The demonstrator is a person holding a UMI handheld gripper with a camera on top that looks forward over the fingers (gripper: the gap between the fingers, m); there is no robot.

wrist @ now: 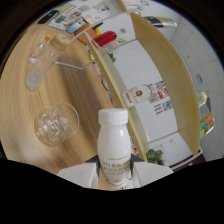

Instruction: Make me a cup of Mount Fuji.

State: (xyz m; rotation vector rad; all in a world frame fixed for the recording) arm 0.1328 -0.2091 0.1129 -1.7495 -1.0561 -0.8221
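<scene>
Light wood-grain tabletop fills the near ground; view is tilted, so everything leans. Beyond it a pale open tray or box w/ raised wooden rim runs diagonally away from the fingers, white-lined inside.

Gripper: two pale fingers low in view, set to either side of a white plastic bottle. Both finger faces sit against the bottle's lower body, no gap visible either side, so fingers closed on it, clamped. Bottle upright relative to the fingers, white cap on, printed label partly readable ("TO ENJ..."), rest hidden below by the fingers.

Left of bottle, near but apart: clear glass cup standing on the wood, holds what looks like ice cubes. Further out past the cup: a second clear container, tall, lying tilted in view; contents can't tell. Thin metal wire or spoon handle beside it, not sure which.

Inside the tray: small bottle w/ red-white label lying near the rim, just beyond the white bottle's cap. Red item at the tray's far end. Green round things just right of the bottle, too small to ID.

Far end of table: printed cards or packets, detail unreadable.
</scene>
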